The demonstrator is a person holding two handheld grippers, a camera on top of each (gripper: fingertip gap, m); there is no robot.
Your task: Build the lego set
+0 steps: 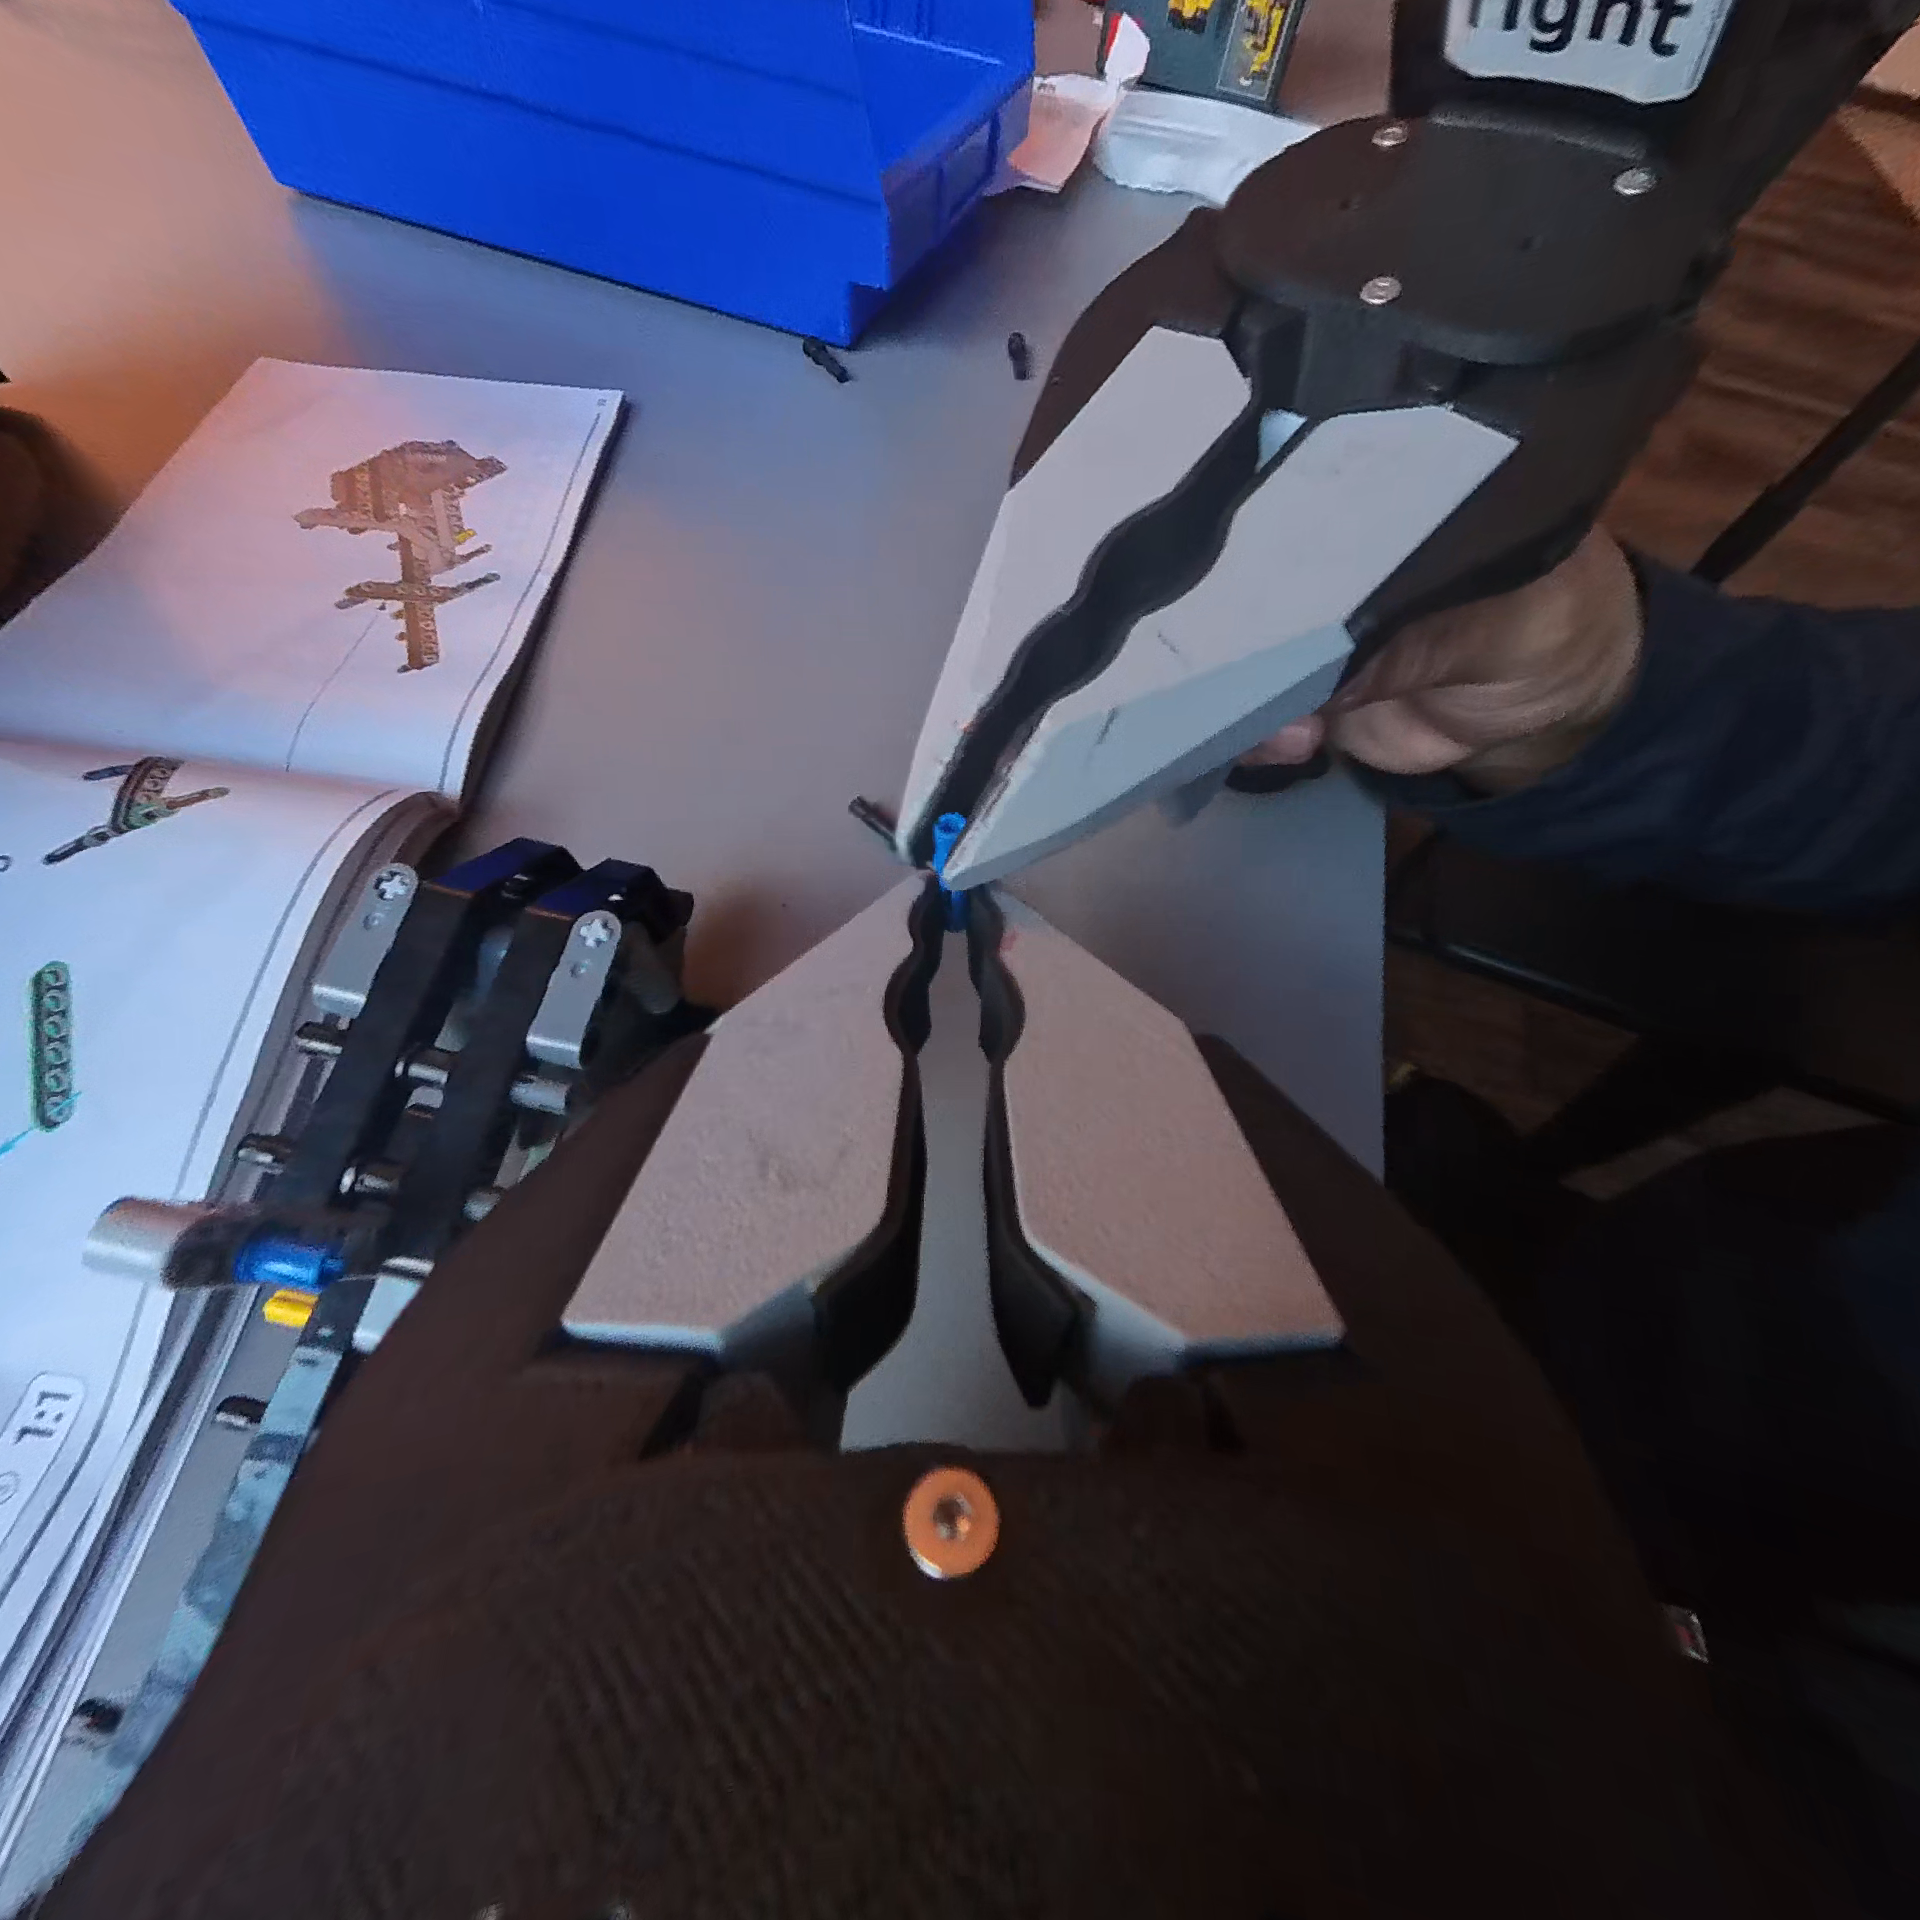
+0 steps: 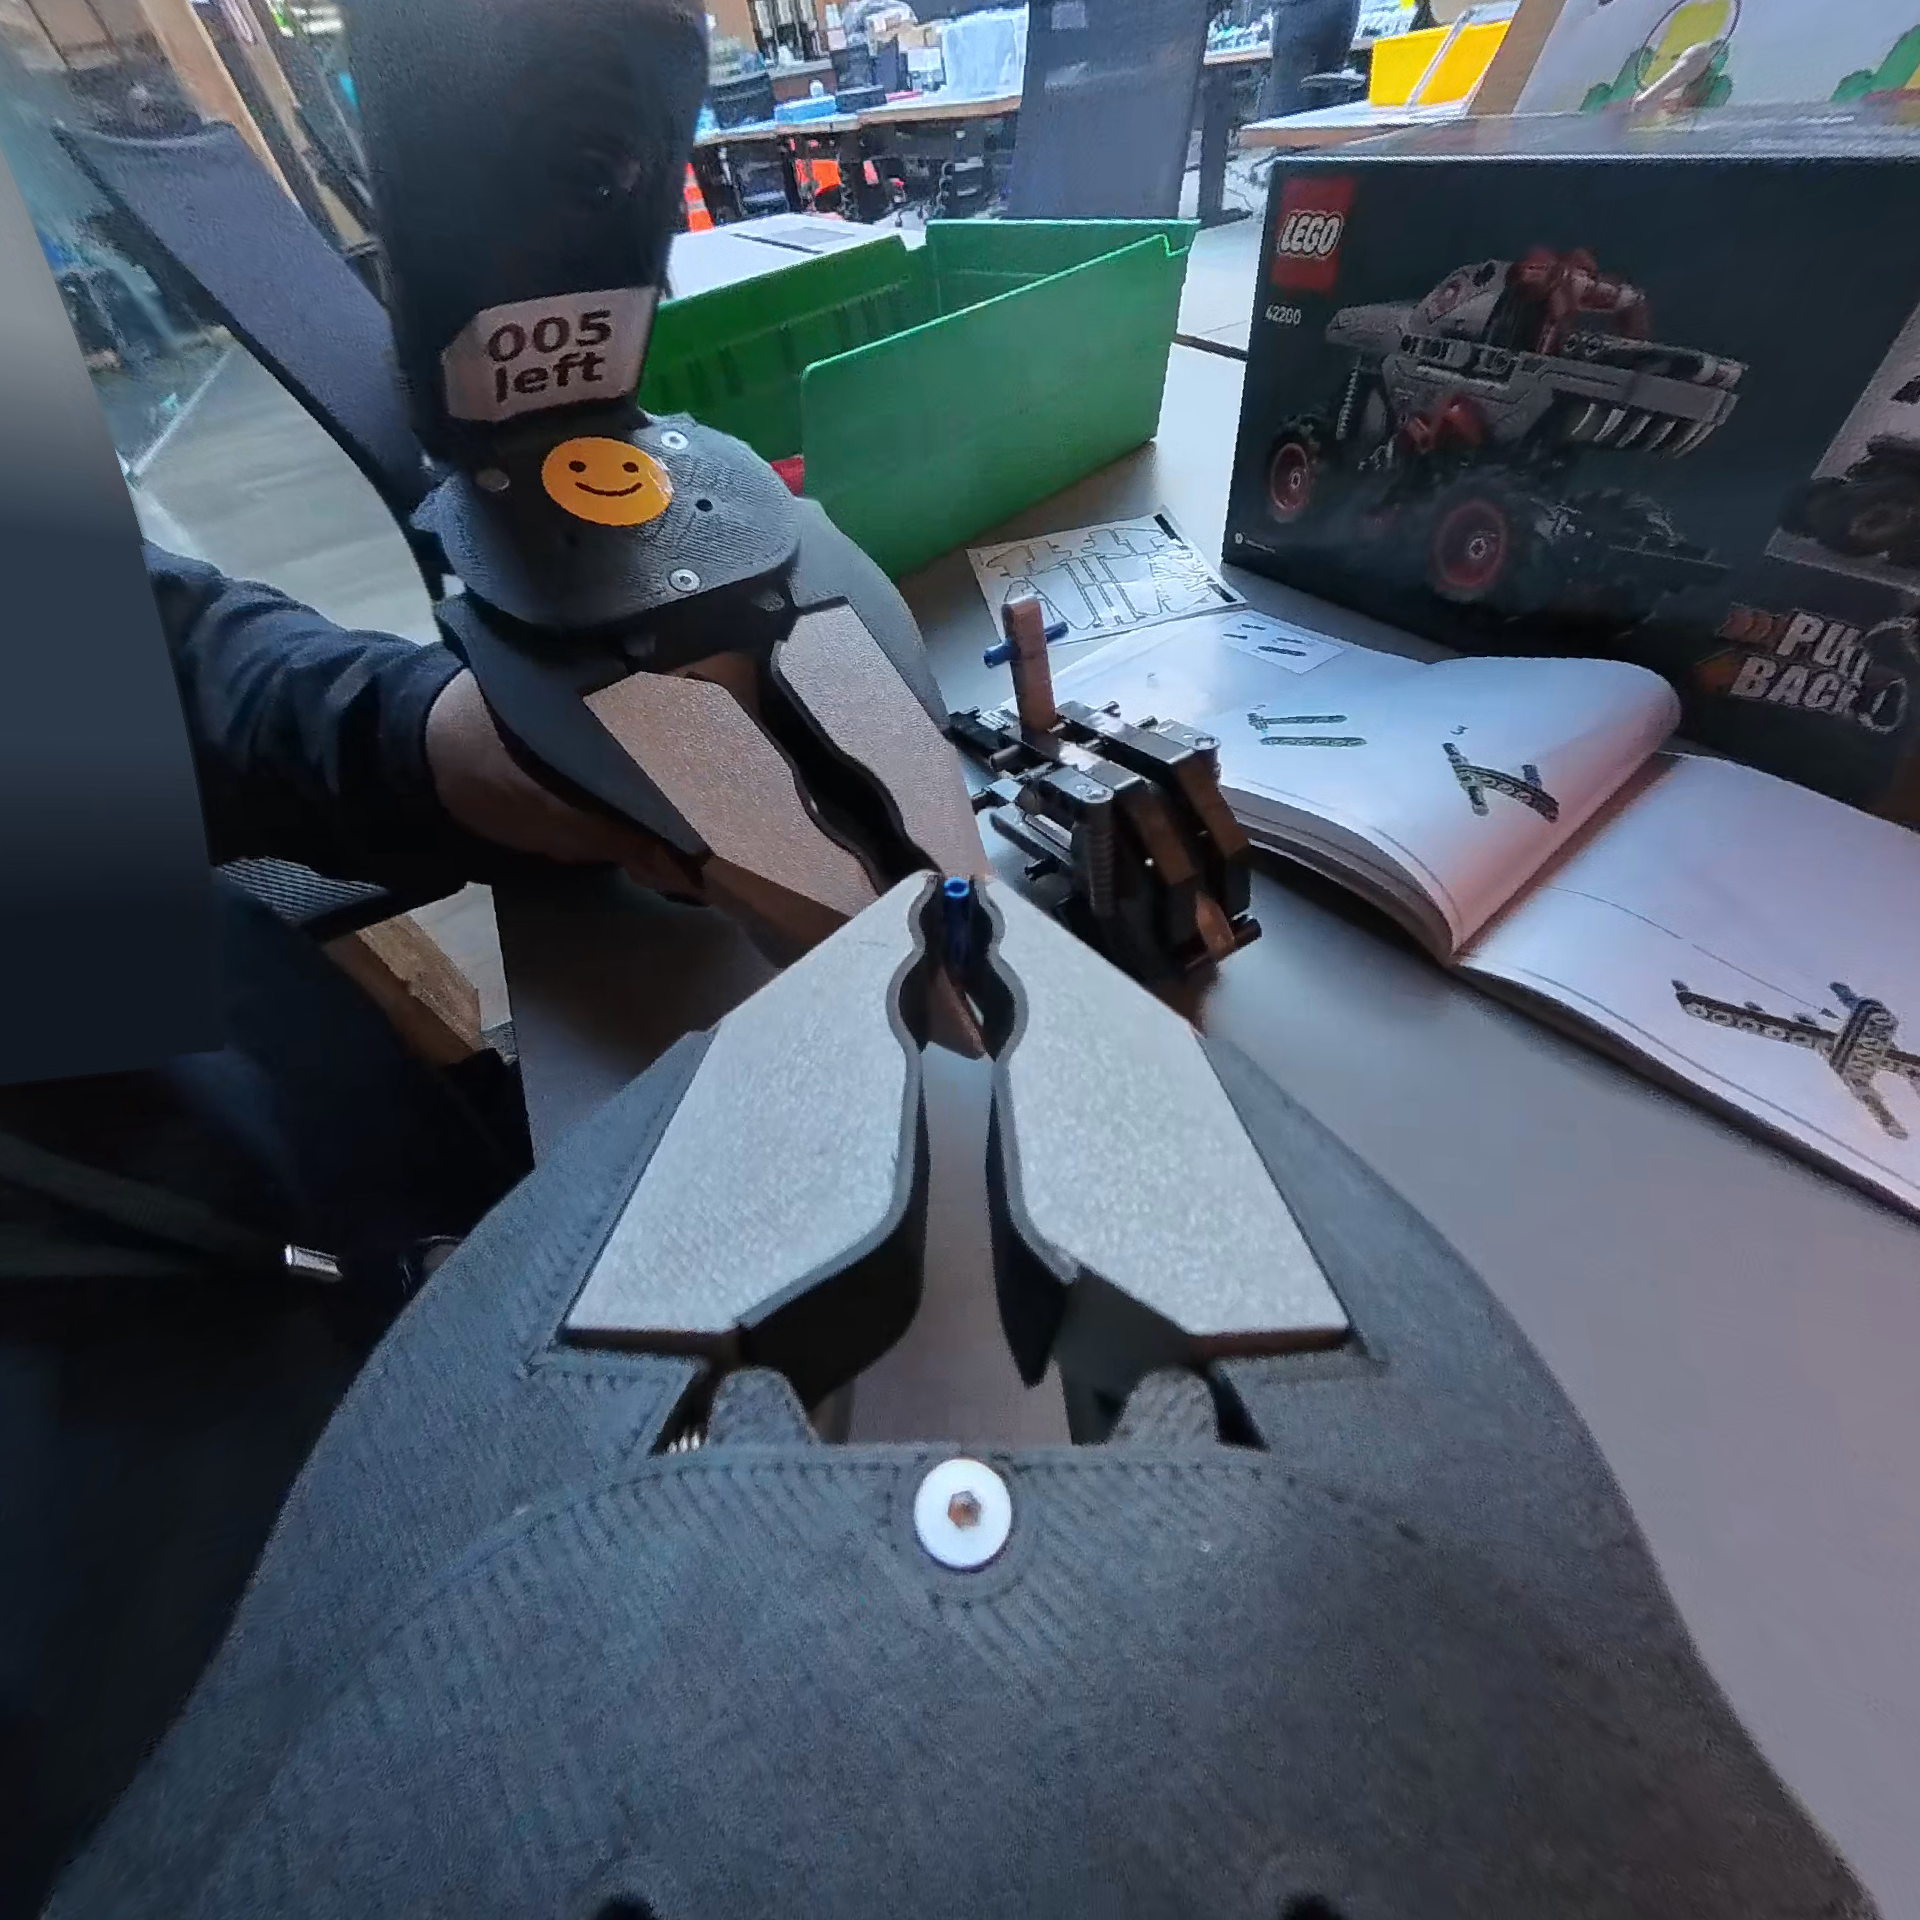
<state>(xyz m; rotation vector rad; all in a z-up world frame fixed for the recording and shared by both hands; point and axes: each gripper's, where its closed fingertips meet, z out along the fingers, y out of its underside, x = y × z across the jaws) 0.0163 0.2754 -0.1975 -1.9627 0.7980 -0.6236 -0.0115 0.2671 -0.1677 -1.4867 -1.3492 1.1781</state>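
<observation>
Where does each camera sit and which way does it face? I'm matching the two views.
Left wrist view: on the left tongs, looking across the table at the right tongs, a hand and the manual.
Right wrist view: on the right tongs, facing the left tongs, a sleeve and the set box.
Shared: blue pin, partial model, manual.

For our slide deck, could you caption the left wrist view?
Both grippers, left gripper and right gripper, pinch one blue pin.

This looks like an open workshop or lab — rows of cluttered benches point(image 2: 914, 104) stretch across the background, with office chairs point(image 2: 1112, 104), a yellow bin point(image 2: 1423, 62) and orange cones point(image 2: 694, 203) — and storage bins, green point(image 2: 966, 416) and blue point(image 1: 623, 135), on the grey worktop point(image 1: 748, 582).
</observation>
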